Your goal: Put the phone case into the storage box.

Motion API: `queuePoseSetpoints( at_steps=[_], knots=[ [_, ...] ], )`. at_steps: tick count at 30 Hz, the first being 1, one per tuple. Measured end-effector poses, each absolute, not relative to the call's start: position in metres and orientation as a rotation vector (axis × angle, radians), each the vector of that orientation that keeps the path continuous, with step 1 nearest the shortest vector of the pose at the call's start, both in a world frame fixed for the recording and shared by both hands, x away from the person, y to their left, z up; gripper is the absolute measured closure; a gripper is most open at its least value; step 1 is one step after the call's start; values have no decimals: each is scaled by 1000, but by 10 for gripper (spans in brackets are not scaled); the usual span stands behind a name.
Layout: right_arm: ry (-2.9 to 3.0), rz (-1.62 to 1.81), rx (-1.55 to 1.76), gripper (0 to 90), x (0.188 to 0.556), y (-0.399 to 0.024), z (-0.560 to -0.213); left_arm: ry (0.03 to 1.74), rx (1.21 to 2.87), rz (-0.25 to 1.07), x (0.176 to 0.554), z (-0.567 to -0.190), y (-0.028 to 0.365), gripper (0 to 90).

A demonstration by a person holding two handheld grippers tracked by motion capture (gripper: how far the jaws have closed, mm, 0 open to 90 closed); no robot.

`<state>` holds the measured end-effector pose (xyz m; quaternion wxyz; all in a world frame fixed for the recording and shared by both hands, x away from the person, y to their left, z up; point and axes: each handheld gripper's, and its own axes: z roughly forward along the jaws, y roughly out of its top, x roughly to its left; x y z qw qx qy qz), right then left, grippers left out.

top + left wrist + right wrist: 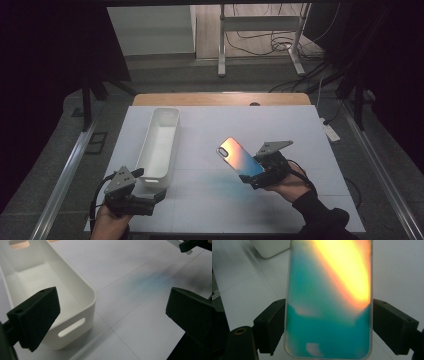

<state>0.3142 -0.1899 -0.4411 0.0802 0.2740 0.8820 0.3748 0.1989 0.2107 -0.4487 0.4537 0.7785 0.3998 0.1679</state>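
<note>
An iridescent phone case [240, 157], orange at its far end and blue-green near the hand, is lifted above the white table mat [300, 130]. My right gripper [256, 176] is shut on the case's near end; in the right gripper view the case [329, 302] sits with a black jaw against each of its long edges. My left gripper [154, 196] stands open at the front left, just by the near end of the long white bin [160, 142]. Between its jaws [110, 322] lie the bin's corner [82, 305] and bare mat.
The white bin runs lengthwise along the mat's left side and is empty, with a handle slot [71, 327] in its near end wall. A wooden table edge [220, 98] shows beyond the mat. Cables and a metal stand [260, 40] are on the floor behind.
</note>
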Motion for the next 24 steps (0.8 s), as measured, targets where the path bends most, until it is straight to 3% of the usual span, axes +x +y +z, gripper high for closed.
queuePoseSetpoints(
  at_steps=[24],
  knots=[
    [2610,1264,779,167,297,-204,-427,776,1927,282,222,-434,177,0]
  ],
)
